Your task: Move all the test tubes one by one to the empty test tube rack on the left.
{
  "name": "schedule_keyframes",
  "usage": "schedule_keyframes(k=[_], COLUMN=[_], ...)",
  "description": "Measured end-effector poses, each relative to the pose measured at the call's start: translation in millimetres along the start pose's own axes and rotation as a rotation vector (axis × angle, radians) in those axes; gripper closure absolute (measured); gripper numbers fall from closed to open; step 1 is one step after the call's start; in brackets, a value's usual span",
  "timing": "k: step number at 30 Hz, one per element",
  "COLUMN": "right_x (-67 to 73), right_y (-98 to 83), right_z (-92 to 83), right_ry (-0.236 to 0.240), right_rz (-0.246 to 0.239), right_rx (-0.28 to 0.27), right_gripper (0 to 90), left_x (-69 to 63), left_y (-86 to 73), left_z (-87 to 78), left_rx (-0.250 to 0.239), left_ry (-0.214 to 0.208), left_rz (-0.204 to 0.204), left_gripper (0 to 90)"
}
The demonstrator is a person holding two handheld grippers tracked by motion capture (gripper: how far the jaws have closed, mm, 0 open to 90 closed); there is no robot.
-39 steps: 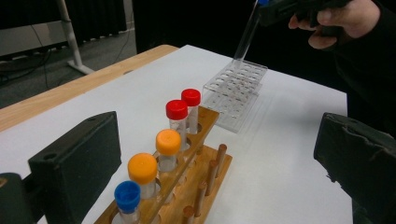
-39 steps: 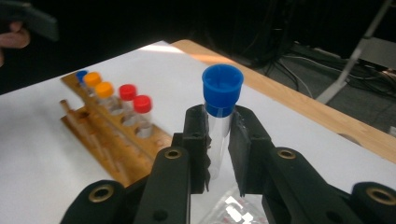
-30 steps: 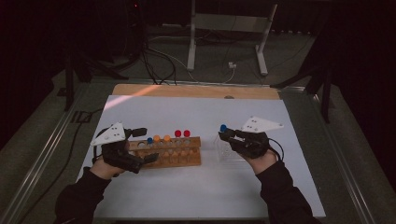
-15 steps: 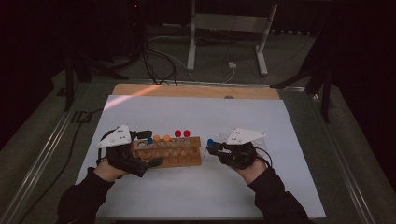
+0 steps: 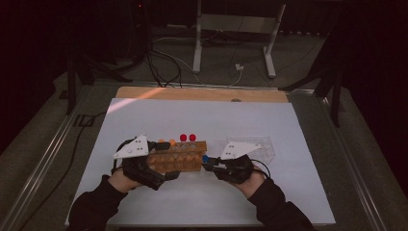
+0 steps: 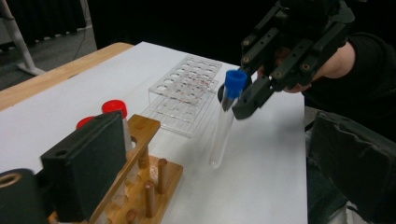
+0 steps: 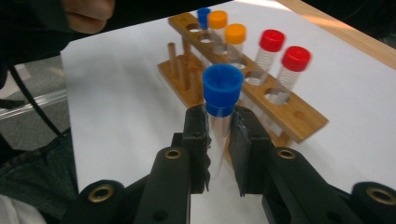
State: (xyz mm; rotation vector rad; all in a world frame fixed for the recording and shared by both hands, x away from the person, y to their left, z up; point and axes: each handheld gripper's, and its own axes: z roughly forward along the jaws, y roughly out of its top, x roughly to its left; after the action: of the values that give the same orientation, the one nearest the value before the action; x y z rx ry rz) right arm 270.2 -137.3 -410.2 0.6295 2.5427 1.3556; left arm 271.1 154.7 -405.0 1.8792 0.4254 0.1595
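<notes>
High view, one entry: wooden rack at table centre, clear plastic rack at its 3 o'clock, both on the white table cover.

Item 1: blue-capped test tube. Clear, thin-walled, empty as far as can be seen. Held upright in the air just off the wooden rack's right end, at 9 o'clock of the right gripper. Its jaws are pressed together on the tube just under the cap.

Item 2: left gripper. Its jaws straddle the wooden rack's left end and have just been narrowing; whether the pads bear on the wood cannot be told.

Item 3: rack contents: two red-capped tubes, two orange-capped, one blue-capped.

Handling note: likely light, stiff, smooth and breakable; a grip below the cap suits it, since the cap's lip checks slipping. Squeeze gently.
</notes>
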Motion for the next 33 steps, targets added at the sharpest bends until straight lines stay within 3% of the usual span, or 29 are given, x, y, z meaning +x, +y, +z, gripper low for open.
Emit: schedule_keyframes(k=[8, 14, 19, 26, 33], right_x=[10.3, 15.6, 18.3, 19.9, 20.4], right_y=[0.1, 0.3, 1.4, 2.1, 2.8], right_z=[8.4, 13.0, 14.3, 15.5, 14.9], right_ry=[0.04, 0.063, 0.071, 0.081, 0.083], right_rz=[-0.014, -0.025, -0.029, -0.026, -0.027], right_rx=[0.014, 0.022, 0.022, 0.021, 0.017], right_gripper=[76.9, 76.9, 76.9, 76.9, 76.9], left_x=[-11.5, -15.6, -17.4, -20.6, -21.9], left_y=[0.9, 1.1, 0.2, 0.3, -1.1], left_z=[11.5, 17.4, 20.4, 24.3, 29.2], left_rx=[0.006, -0.002, -0.007, -0.012, 0.002], left_ry=[-0.038, -0.047, -0.049, -0.044, -0.035], left_rz=[0.037, 0.056, 0.069, 0.089, 0.115], left_gripper=[19.2, 39.4, 49.8, 59.1, 62.8])
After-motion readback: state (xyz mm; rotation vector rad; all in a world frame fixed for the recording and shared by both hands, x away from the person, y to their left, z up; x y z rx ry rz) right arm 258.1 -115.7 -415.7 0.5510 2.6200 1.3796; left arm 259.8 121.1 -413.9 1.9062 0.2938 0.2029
